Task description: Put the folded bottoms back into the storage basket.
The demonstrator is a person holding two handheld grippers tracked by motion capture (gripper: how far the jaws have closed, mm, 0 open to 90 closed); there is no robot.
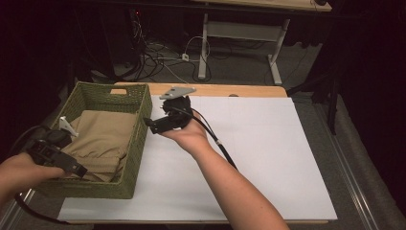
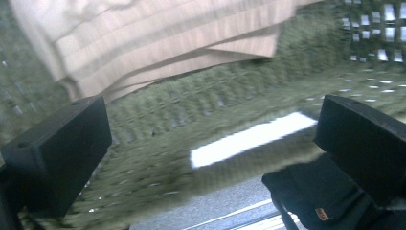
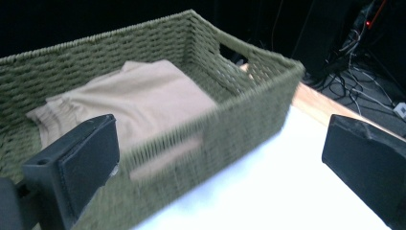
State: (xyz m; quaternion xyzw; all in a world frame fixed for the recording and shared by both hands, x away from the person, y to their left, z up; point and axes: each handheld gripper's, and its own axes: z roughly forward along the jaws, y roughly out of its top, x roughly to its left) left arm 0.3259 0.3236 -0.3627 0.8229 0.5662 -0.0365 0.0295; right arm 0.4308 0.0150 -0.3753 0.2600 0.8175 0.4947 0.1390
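Observation:
A green woven basket (image 1: 136, 143) stands at the left of the table with a folded tan cloth (image 1: 103, 139) lying inside it. My left gripper (image 1: 72, 163) is at the basket's near left corner, above its rim, and is open with nothing between its fingers. In the left gripper view the left gripper (image 2: 210, 143) looks at the basket wall (image 2: 158, 120) and the cloth (image 2: 158, 38). My right gripper (image 1: 151, 123) hovers just outside the basket's right wall, open and empty. The right gripper (image 3: 220, 158) faces the basket (image 3: 230, 124) and the cloth (image 3: 143, 100).
A white sheet (image 1: 258, 153) covers most of the wooden table (image 1: 215, 90). The right gripper's cable (image 1: 220, 143) trails across the sheet. Beyond the far edge, cables (image 1: 158, 52) lie on the floor beside a white desk frame (image 1: 239, 33).

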